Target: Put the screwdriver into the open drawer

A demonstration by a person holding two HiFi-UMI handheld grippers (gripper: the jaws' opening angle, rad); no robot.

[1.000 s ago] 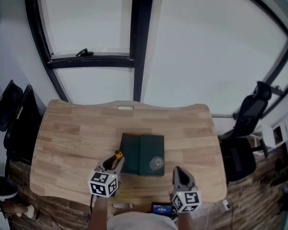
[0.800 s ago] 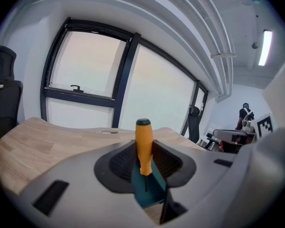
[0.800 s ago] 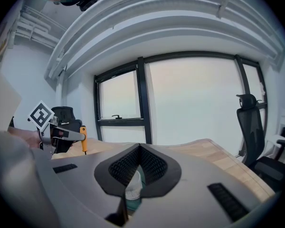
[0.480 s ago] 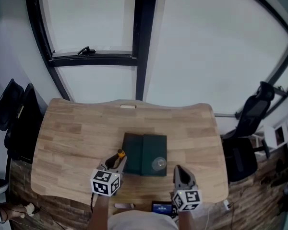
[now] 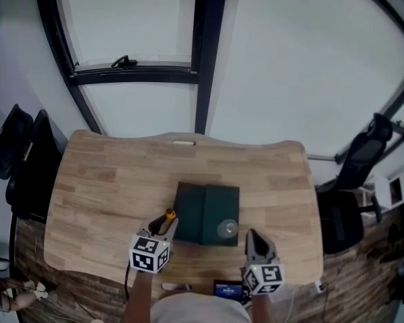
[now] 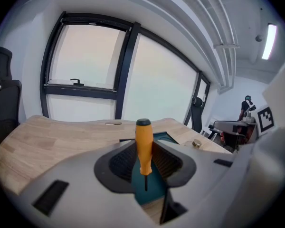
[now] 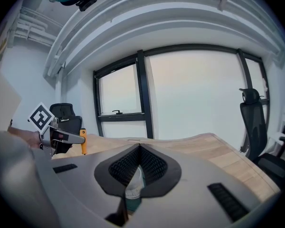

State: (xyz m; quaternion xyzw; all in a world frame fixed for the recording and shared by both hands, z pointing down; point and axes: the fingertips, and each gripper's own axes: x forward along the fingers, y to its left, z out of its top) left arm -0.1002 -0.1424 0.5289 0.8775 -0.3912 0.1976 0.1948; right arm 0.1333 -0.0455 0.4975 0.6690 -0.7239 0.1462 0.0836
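An orange-handled screwdriver (image 6: 143, 145) stands upright between the jaws of my left gripper (image 6: 145, 160), which is shut on its handle, with the thin shaft pointing down. In the head view the screwdriver (image 5: 169, 215) and left gripper (image 5: 163, 225) sit at the left edge of a dark green drawer box (image 5: 206, 204) in the middle of the wooden table (image 5: 108, 180). A teal surface of the box (image 6: 153, 194) shows below the jaws. My right gripper (image 5: 252, 239) is shut with nothing held, just right of the box's front corner and its round knob (image 5: 227, 229).
A dark phone-like device (image 5: 227, 290) and a small white object (image 5: 175, 287) lie at the table's near edge. Office chairs stand left (image 5: 17, 157) and right (image 5: 363, 157) of the table. Behind the table is a black-framed window (image 5: 205, 52).
The head view has shifted slightly. Both grippers keep the same place relative to the green box, and the screwdriver stays held.
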